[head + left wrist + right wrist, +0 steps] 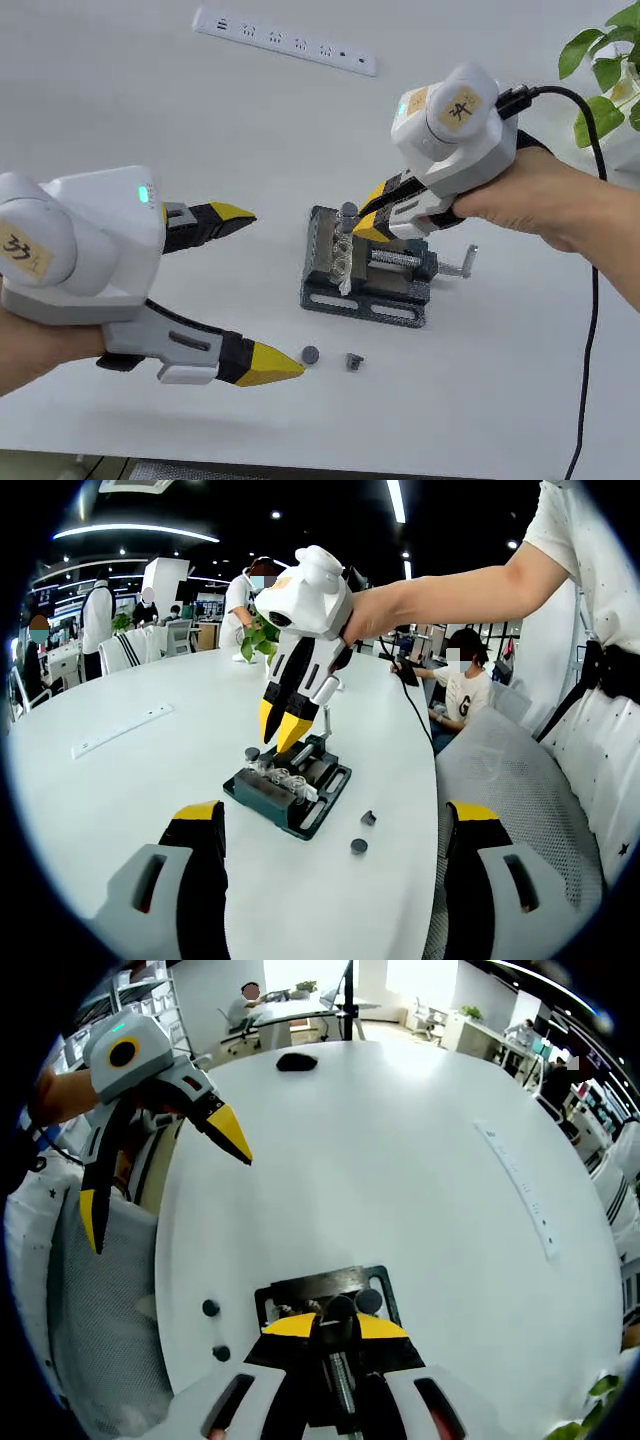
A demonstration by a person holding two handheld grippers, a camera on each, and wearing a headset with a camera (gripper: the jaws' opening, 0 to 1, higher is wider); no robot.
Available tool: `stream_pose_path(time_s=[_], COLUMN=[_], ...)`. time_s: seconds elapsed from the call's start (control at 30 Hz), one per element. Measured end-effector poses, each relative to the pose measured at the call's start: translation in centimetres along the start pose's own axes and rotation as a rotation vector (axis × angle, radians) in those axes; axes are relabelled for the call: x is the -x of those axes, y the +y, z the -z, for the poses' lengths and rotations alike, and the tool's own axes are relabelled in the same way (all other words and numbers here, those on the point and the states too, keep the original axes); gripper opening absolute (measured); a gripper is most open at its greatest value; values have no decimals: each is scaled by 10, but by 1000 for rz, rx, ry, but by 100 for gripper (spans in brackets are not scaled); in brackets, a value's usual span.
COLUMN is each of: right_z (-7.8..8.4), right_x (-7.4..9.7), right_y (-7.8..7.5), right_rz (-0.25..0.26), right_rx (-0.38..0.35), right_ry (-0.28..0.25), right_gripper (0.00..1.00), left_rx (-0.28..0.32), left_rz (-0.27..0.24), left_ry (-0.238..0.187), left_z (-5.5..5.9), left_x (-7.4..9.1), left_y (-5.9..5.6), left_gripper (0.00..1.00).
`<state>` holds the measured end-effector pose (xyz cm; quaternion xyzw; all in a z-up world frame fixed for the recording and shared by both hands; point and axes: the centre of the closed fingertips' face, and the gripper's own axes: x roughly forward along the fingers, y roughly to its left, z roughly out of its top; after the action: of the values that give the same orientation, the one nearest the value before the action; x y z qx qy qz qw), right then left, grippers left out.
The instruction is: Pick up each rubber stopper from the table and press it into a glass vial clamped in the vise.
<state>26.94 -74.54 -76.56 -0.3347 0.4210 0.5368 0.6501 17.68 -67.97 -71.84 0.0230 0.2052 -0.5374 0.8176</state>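
A dark grey vise stands mid-table with a row of glass vials in its jaws. One grey stopper sits on the far vial. My right gripper hovers over the vials, its jaws nearly together on a dark rubber stopper. Two loose stoppers lie on the table in front of the vise. My left gripper is wide open and holds nothing, left of the vise.
A white power strip lies at the far side of the white table. A green plant stands at the right edge. The right gripper's black cable trails down the right. People sit at desks behind.
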Motion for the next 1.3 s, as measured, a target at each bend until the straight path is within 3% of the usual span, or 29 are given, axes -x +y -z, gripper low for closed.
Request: stream_pose_path(time_s=[0.7,1.3], right_z=[-2,26], right_x=[32,54], right_y=[7,28], right_rz=[48,75], right_rx=[-70,-150], right_ry=[-136,-247], right_gripper=[19,27], left_rx=[-3,-7], left_rz=[-26,-50], left_ry=[18,42], left_z=[-4,-5], left_x=[8,13], left_y=[4,5], left_gripper=[93,95])
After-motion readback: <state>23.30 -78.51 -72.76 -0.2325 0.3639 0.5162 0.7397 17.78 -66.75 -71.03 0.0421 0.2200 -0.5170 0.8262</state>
